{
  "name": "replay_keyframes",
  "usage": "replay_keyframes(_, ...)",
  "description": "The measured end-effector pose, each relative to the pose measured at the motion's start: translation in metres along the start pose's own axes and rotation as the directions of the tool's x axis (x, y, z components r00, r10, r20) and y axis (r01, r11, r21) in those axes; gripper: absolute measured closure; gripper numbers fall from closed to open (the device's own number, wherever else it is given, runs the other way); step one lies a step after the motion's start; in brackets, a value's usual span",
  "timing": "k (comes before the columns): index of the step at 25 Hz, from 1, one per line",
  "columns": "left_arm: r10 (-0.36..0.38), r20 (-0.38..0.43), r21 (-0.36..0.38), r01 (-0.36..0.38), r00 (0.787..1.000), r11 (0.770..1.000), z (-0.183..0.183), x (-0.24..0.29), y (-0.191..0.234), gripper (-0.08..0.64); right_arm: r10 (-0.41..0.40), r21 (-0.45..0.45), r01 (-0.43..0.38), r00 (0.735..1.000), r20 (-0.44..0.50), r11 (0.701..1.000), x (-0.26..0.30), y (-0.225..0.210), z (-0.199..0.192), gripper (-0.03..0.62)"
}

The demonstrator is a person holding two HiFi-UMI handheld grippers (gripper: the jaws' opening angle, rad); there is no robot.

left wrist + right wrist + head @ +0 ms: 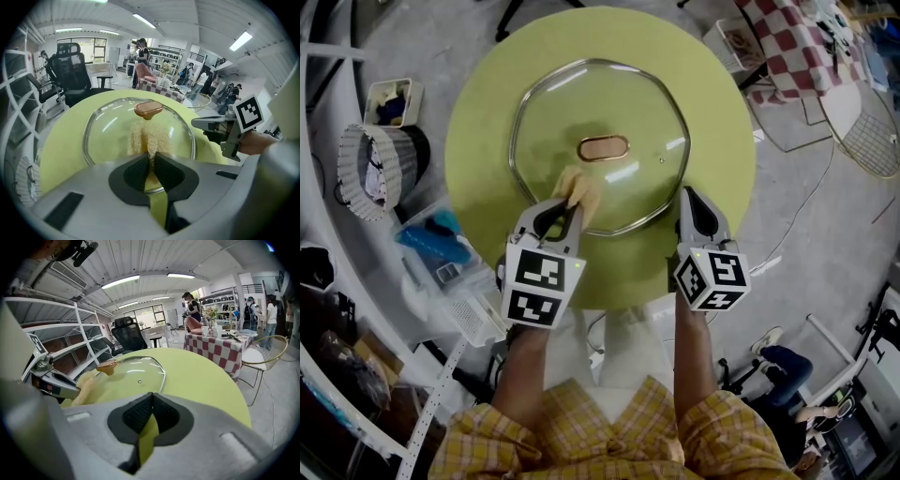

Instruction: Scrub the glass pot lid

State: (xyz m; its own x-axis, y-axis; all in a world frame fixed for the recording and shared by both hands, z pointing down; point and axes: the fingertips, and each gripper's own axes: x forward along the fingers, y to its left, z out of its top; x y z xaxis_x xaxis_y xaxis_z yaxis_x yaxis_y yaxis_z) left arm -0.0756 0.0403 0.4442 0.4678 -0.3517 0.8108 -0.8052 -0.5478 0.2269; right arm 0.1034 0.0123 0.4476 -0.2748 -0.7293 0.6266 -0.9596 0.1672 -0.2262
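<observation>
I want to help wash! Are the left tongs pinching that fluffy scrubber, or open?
Shut on it: the left tongs pinch the tan scrubber, which lies on the glass lid.

The head view looks steeply down onto the round yellow-green table [478, 122]. Each gripper view rides low at its near edge, close behind its own jaws, facing across it. All three share the clear glass pot lid with a copper-coloured knob [572, 112]; the left gripper view also catches the right gripper [199, 124], the right gripper view the left gripper [70, 387].
</observation>
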Motion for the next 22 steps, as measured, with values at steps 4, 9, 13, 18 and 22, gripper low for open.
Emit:
replay_keyframes(4,0.002,-0.004,0.000,-0.002,1.000,1.000,-0.001,0.000,0.000,0.526,0.012,0.033,-0.011,1.000,-0.023,0.999,0.007,-0.006,-0.001,0.594)
replay_keyframes(9,0.002,-0.004,0.001,-0.002,1.000,1.000,0.000,0.000,0.000,0.526,0.026,0.067,-0.023,0.999,-0.042,0.997,0.015,-0.010,-0.001,0.594)
replay_keyframes(13,0.003,-0.006,0.001,-0.003,1.000,1.000,0.001,0.001,0.000,0.526,0.037,0.083,-0.034,0.999,-0.036,0.996,0.017,-0.013,0.000,0.594)
replay_keyframes(18,0.003,-0.004,-0.002,-0.003,1.000,1.000,0.001,0.001,0.000,0.526,0.059,0.100,-0.057,0.998,-0.017,0.993,0.017,-0.013,0.005,0.594)
replay_keyframes(22,0.002,-0.005,-0.006,-0.002,1.000,1.000,0.001,0.001,0.000,0.526,0.060,0.101,-0.059,0.998,-0.016,0.993,0.018,-0.013,0.006,0.594)
